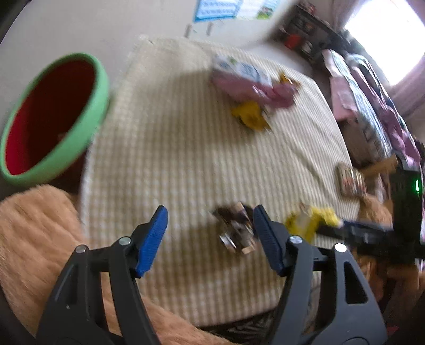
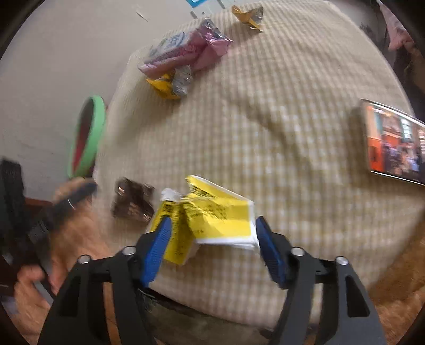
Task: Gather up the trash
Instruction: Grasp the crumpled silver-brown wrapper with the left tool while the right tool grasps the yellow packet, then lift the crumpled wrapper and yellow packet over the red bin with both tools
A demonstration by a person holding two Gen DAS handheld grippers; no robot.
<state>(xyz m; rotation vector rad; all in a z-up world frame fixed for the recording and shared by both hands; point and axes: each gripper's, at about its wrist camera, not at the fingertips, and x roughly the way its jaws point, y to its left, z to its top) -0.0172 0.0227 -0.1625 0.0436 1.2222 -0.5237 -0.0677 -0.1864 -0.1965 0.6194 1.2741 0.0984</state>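
On the checked cloth [image 1: 186,148] lies a dark crumpled wrapper [image 1: 236,228], just inside the right finger of my left gripper [image 1: 209,212]. That gripper is open and its pads are off the wrapper. In the right wrist view a creased yellow paper [image 2: 212,217] sits between the blue pads of my right gripper [image 2: 213,221], which touch both of its edges. The dark wrapper [image 2: 132,201] lies just left of it. A red bin with a green rim [image 1: 53,116] stands off the cloth's left edge. Farther back lie a pink packet [image 2: 186,50], a yellow wrapper [image 2: 164,85] and a gold wrapper [image 2: 247,16].
A phone [image 2: 393,143] with a lit screen rests on the cloth at the right. Orange fuzzy fabric [image 1: 32,233] lies along the near edge. A hand [image 2: 34,276] holds the blurred left gripper at the left. Shelves and piled clothes [image 1: 372,100] stand at the back right.
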